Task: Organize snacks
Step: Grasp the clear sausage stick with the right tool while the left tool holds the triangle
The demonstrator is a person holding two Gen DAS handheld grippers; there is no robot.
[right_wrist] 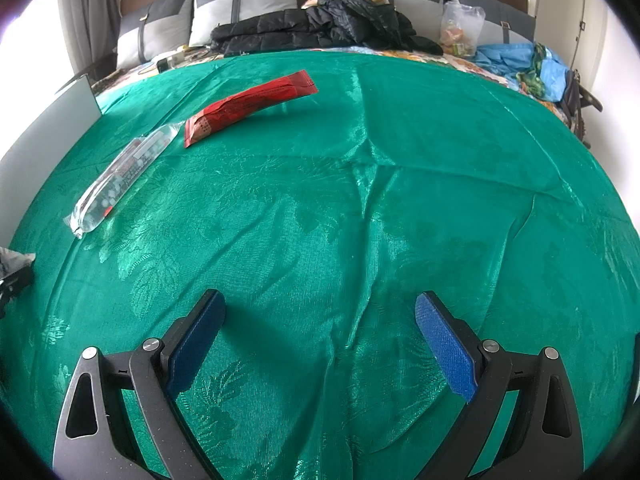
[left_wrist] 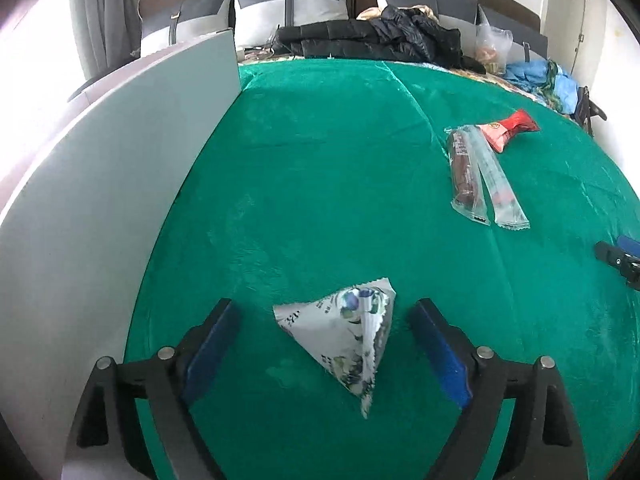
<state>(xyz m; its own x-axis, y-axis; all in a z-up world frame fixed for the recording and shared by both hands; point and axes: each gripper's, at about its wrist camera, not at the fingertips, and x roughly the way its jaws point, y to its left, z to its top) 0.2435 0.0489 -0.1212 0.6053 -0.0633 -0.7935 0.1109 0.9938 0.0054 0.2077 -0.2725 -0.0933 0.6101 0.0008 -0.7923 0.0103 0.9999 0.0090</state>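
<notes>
Green cloth (left_wrist: 320, 160); red packet (right_wrist: 248, 106)

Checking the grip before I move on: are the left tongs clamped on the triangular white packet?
No, the left tongs stand wide open, with the triangular white packet lying on the green cloth between them, clear of both pads.

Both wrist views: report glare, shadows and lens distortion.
Left wrist view: the window side at left is blown out white, washing the white board; fisheye bends the green cloth into a dome; the triangular snack pack stays sharp. Right wrist view: sheen streaks the cloth's creases, the left finger throws a soft shadow on it, and the corners vignette to black.
</notes>
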